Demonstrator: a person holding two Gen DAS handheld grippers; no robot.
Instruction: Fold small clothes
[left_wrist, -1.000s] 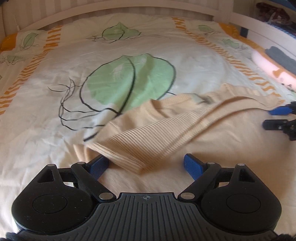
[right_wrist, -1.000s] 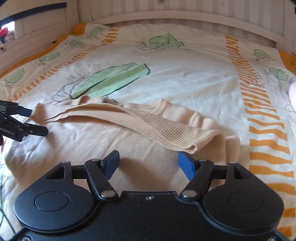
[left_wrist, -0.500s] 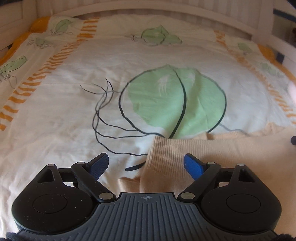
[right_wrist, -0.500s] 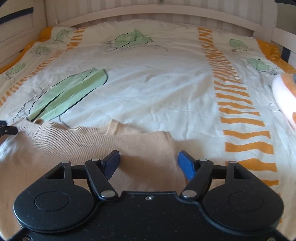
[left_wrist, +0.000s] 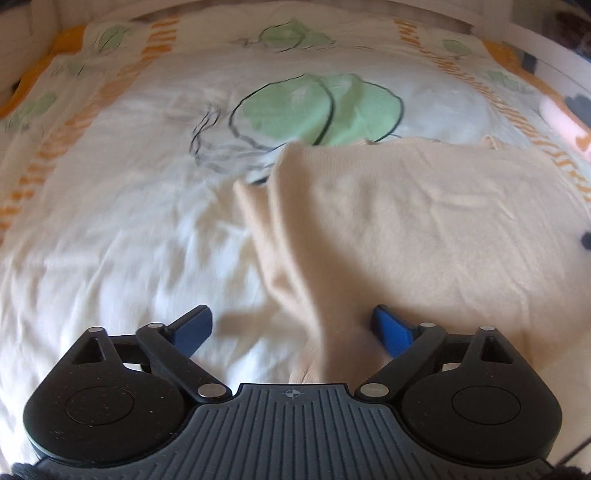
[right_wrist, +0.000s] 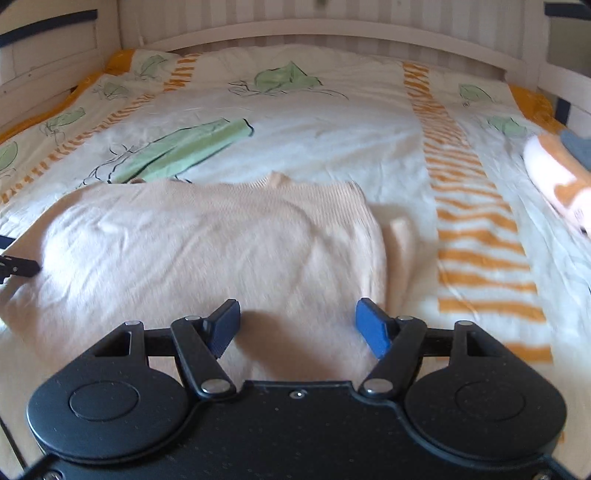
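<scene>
A beige knit garment (left_wrist: 406, 221) lies folded flat on the bed, its ribbed hem toward the headboard. My left gripper (left_wrist: 291, 328) hovers over the garment's left edge with its jaws opening. The cloth edge runs beneath the gap and neither blue pad (left_wrist: 391, 328) presses on it. In the right wrist view the same garment (right_wrist: 207, 251) fills the middle. My right gripper (right_wrist: 297, 325) stands open above its near right part, holding nothing. The left gripper's black tip (right_wrist: 18, 266) shows at the garment's left side.
The bed's white duvet (left_wrist: 110, 221) carries green leaf prints and orange stripe bands (right_wrist: 476, 236). A white slatted headboard (right_wrist: 295, 29) and side rails enclose it. A pink, orange and grey bundle (right_wrist: 557, 173) lies at the right edge.
The ribbed hem, raised and draped across a second ago, now lies flat as a folded rectangle. Both grippers have drawn back toward the near side. The left jaws stand wider.
</scene>
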